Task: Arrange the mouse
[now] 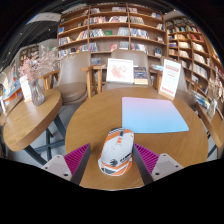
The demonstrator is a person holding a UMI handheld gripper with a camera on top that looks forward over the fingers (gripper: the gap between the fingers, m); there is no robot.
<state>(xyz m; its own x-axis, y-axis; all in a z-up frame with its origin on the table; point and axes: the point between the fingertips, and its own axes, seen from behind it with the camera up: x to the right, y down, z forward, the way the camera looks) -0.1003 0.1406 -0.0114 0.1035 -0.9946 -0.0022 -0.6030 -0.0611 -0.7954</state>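
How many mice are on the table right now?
1. The mouse sits between the gripper fingers, near the table edge, short of the blue mouse pad. None visible elsewhere.

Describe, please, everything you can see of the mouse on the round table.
The mouse is a small computer mouse with a rounded, light grey or white shell and orange-red trim near its front and sides; it looks like plastic. No cable can be made out. It lies flat on the round wooden table, between the fingers of the open gripper, with a gap on each side, so neither pink pad seems to press on it. The light blue mouse pad lies beyond it, apart.
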